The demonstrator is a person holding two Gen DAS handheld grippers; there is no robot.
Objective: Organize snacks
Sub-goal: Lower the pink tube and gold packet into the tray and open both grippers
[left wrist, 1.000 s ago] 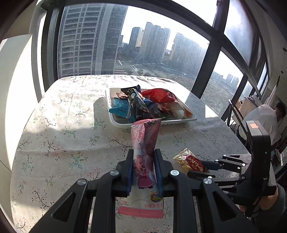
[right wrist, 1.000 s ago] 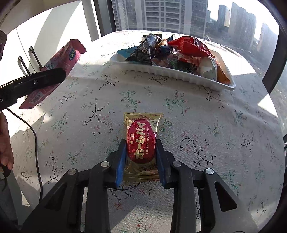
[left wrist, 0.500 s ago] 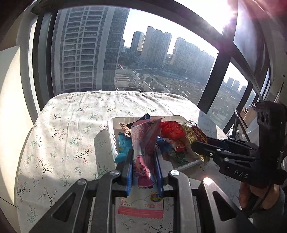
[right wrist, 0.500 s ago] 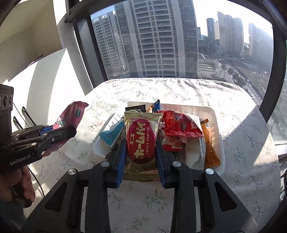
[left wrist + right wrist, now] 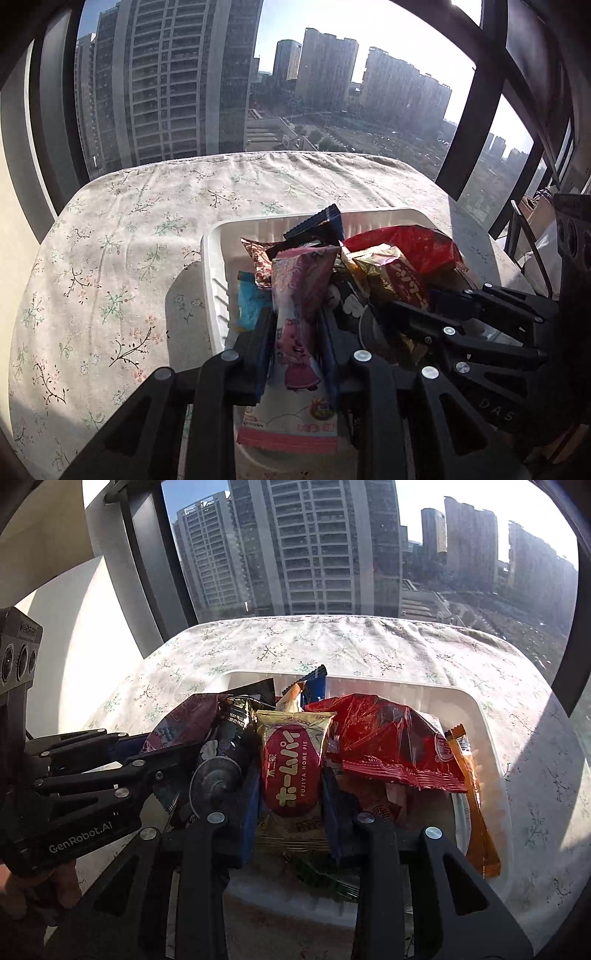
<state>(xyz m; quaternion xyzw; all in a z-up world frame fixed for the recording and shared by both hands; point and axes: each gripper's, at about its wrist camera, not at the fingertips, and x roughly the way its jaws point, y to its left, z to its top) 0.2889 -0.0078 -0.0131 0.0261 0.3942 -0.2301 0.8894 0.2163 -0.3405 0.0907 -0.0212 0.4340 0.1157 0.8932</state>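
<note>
A white tray [image 5: 212, 266] heaped with several snack packets sits on the flowered tablecloth [image 5: 110, 258]. My left gripper [image 5: 295, 321] hangs over the tray's left part with a pink cartoon packet [image 5: 299, 291] upright between its pads; its jaws are starting to open. Beside it, my right gripper [image 5: 290, 775] is shut on a gold packet with a red oval label [image 5: 291, 760], held above the tray [image 5: 491, 738] and its pile. The right gripper [image 5: 406, 301] shows at the right of the left wrist view, and the left gripper [image 5: 155, 746] at the left of the right wrist view.
In the tray lie a red packet [image 5: 384, 738], a black packet [image 5: 229, 746], an orange stick pack [image 5: 476, 812] and a blue one [image 5: 251, 306]. Windows rise behind the table's far edge. Chairs and bags [image 5: 532, 221] stand to the right. A hand [image 5: 37, 886] holds the left gripper.
Both grippers carried their packets from over the near tablecloth forward to above the tray. The two grippers now hang close together over the pile.
</note>
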